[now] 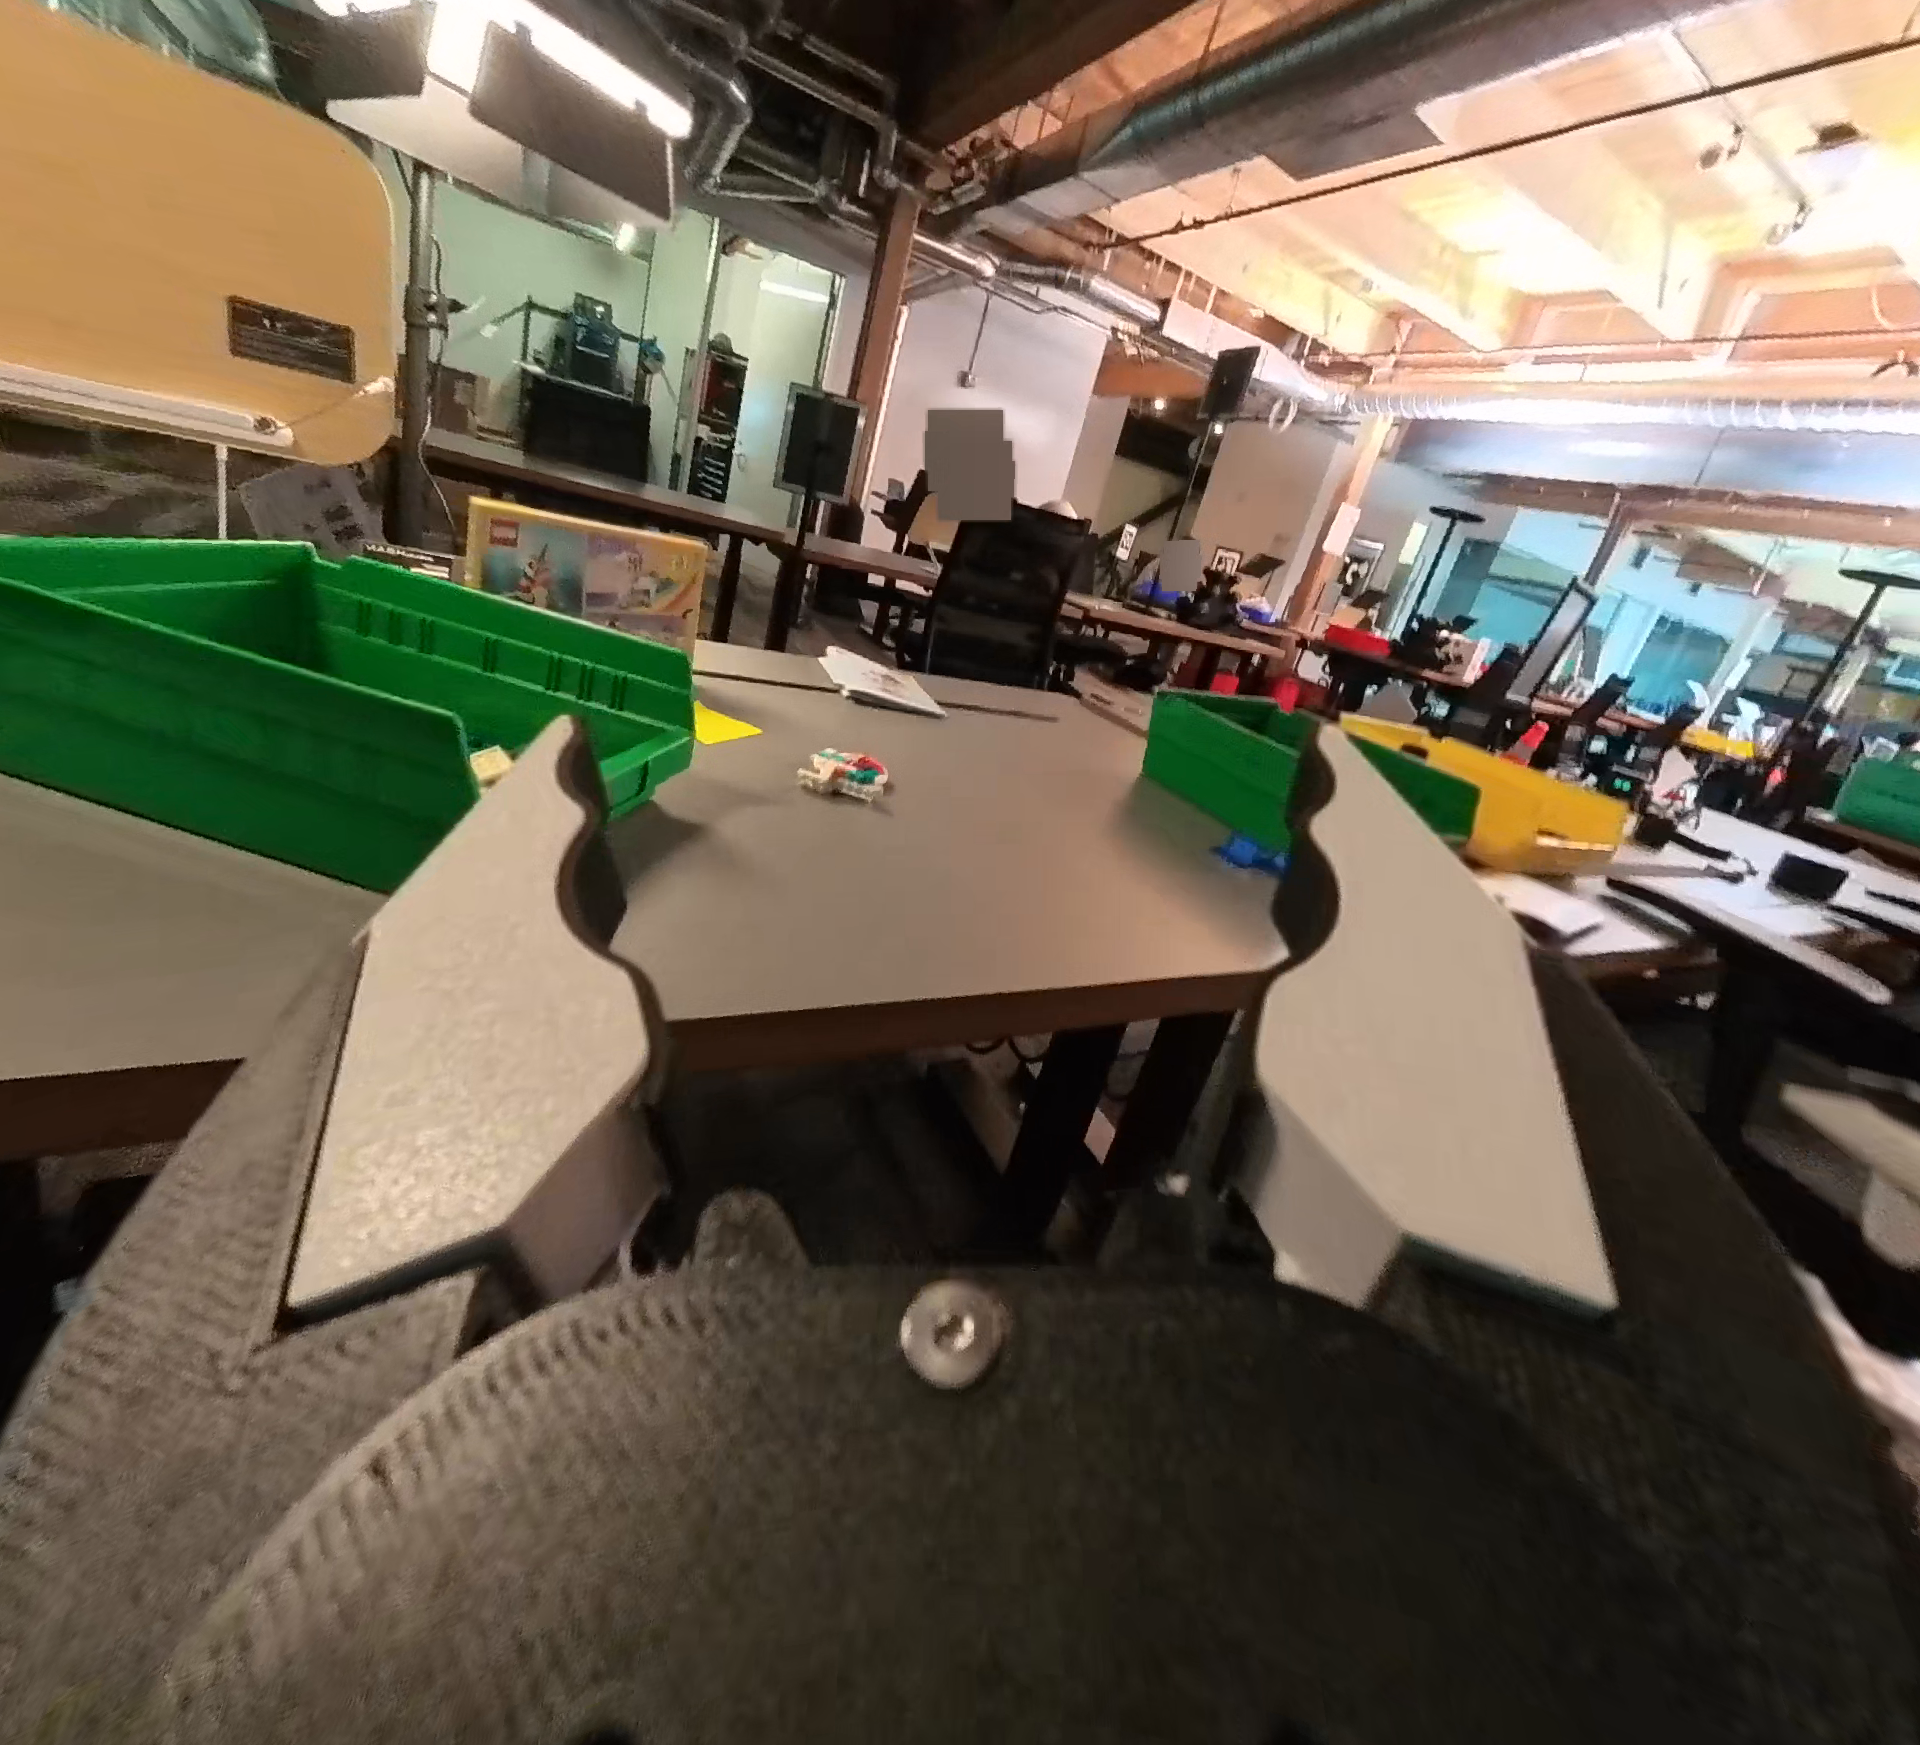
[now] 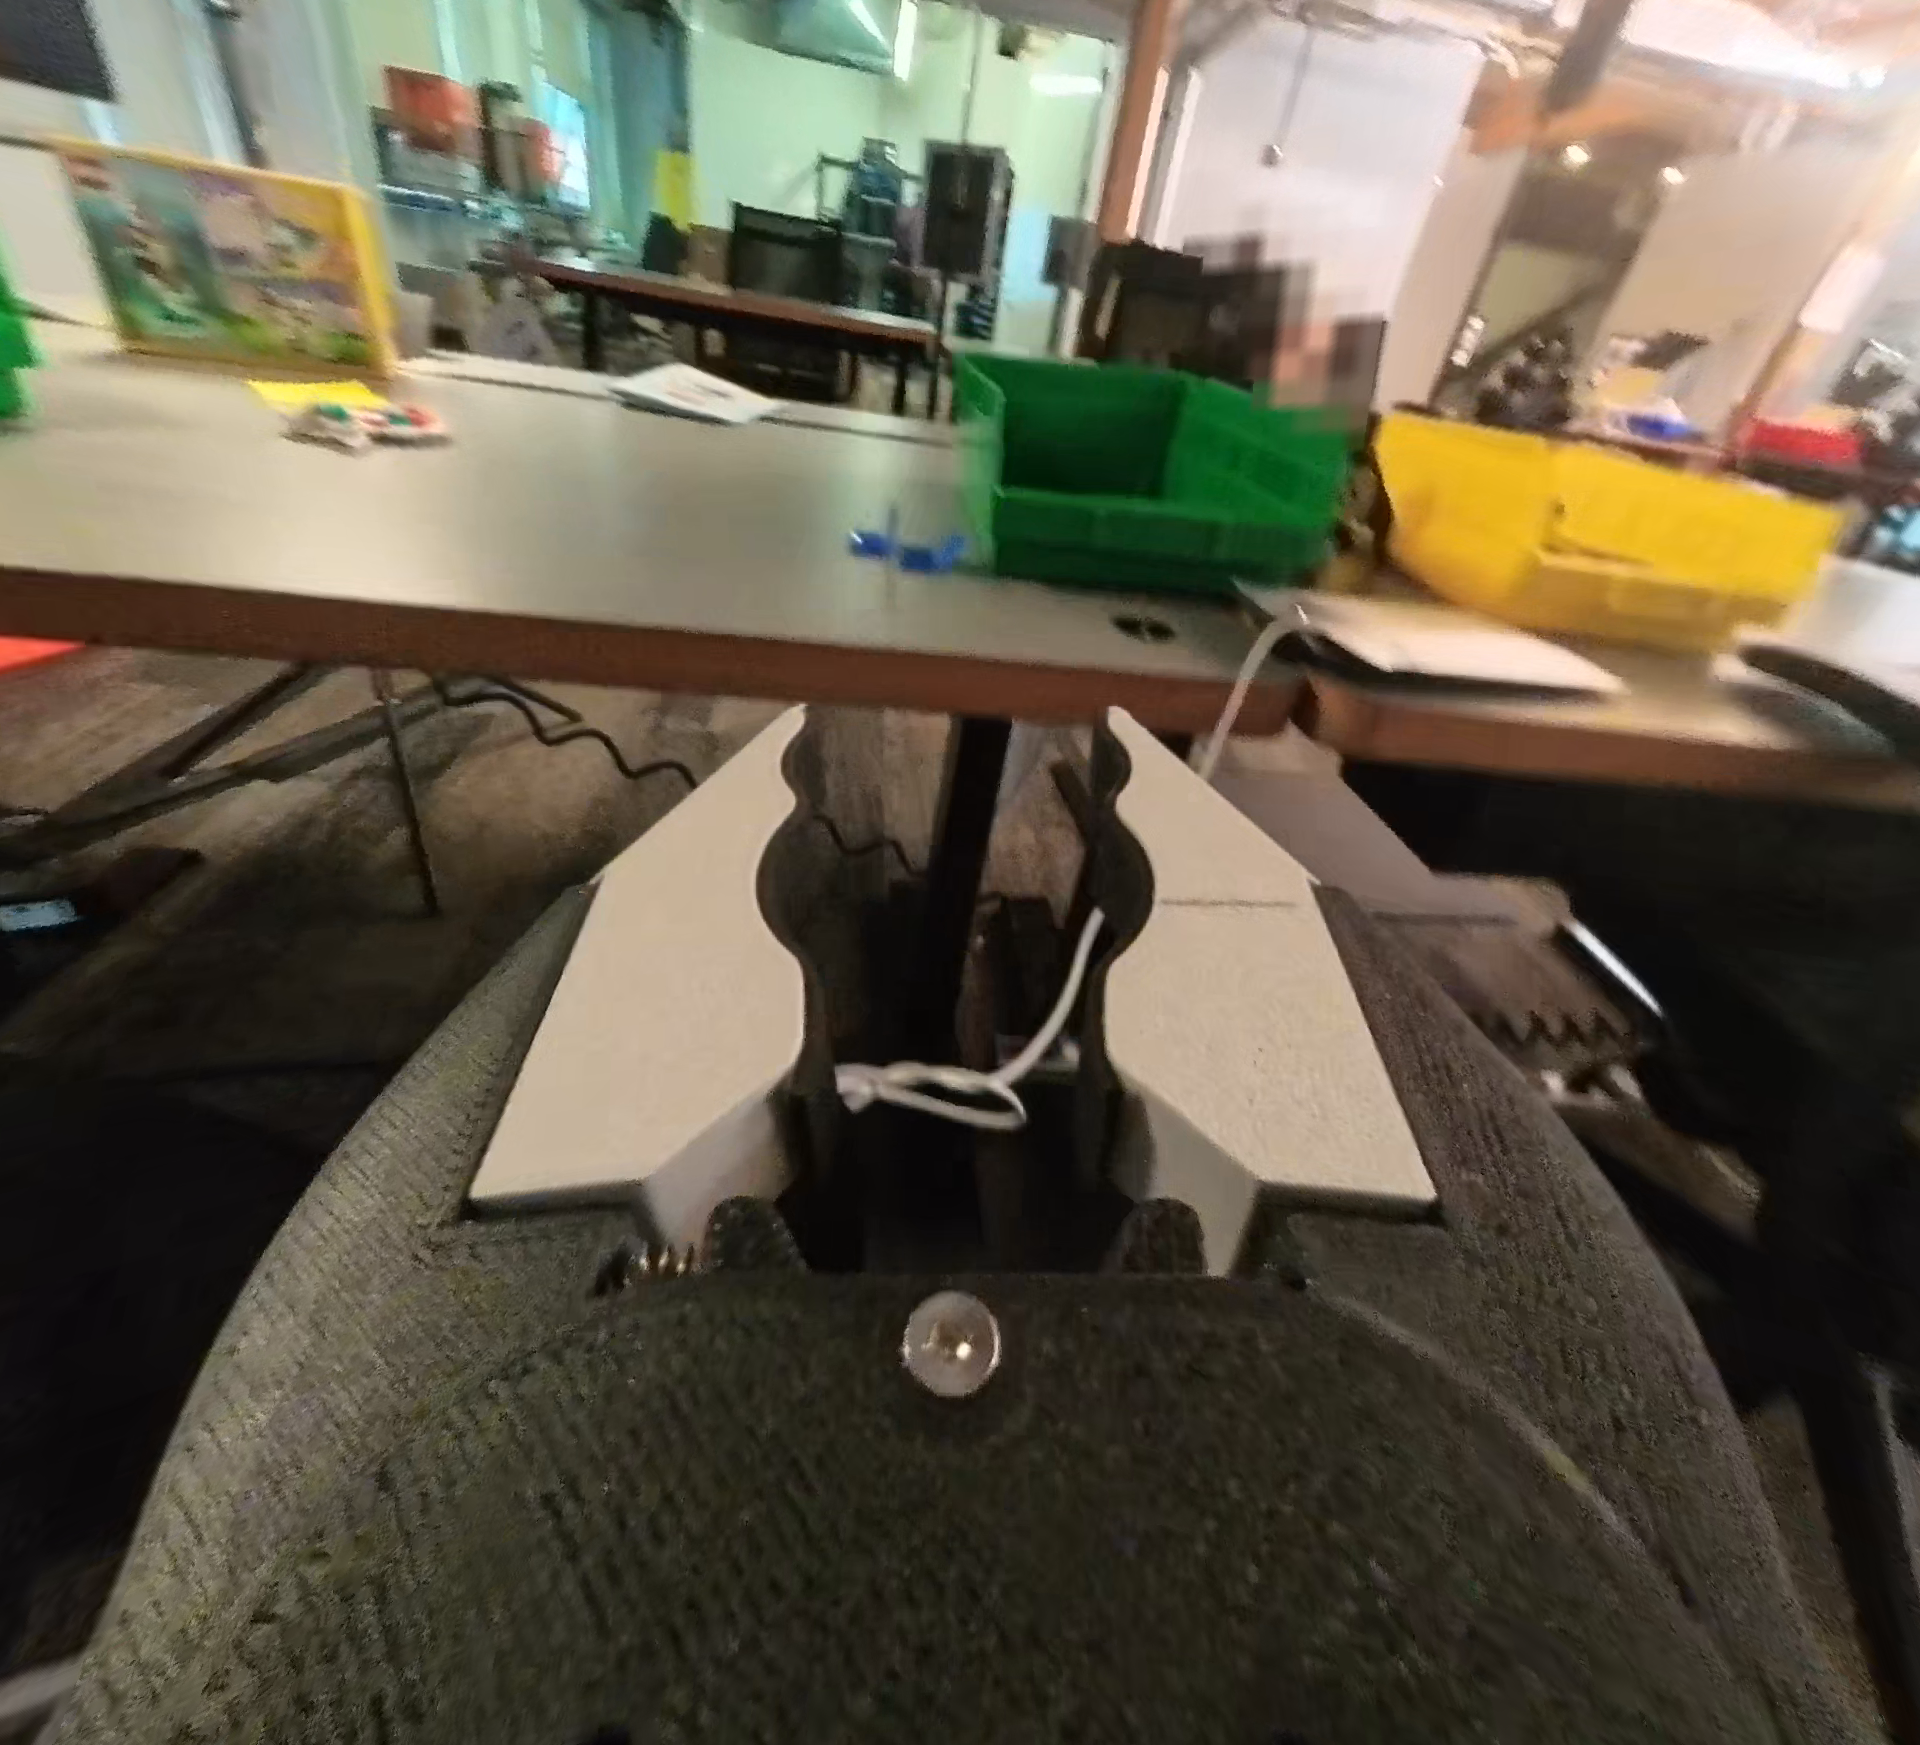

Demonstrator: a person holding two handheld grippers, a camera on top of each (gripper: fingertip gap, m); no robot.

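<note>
My left gripper [image 1: 951,760] is wide open and empty, held in front of the near edge of a grey table [image 1: 935,926]. A small white, red and green brick model [image 1: 844,773] lies on the table ahead, between the fingers' line of sight. My right gripper [image 2: 956,739] is open with a narrower gap and empty, held lower than the table edge [image 2: 623,646]. A white string [image 2: 935,1093] loops at the base of its fingers. The brick model [image 2: 364,425] shows far left in the right wrist view, blurred.
A large green bin [image 1: 312,656] stands at the left, and a small green bin [image 1: 1226,750] [image 2: 1143,480] at the right with blue bricks [image 1: 1247,852] [image 2: 904,547] beside it. A yellow bin [image 2: 1579,542], a toy box [image 1: 587,568] and a booklet [image 1: 883,679] stand farther off. Left tips to right tips: about 55 cm.
</note>
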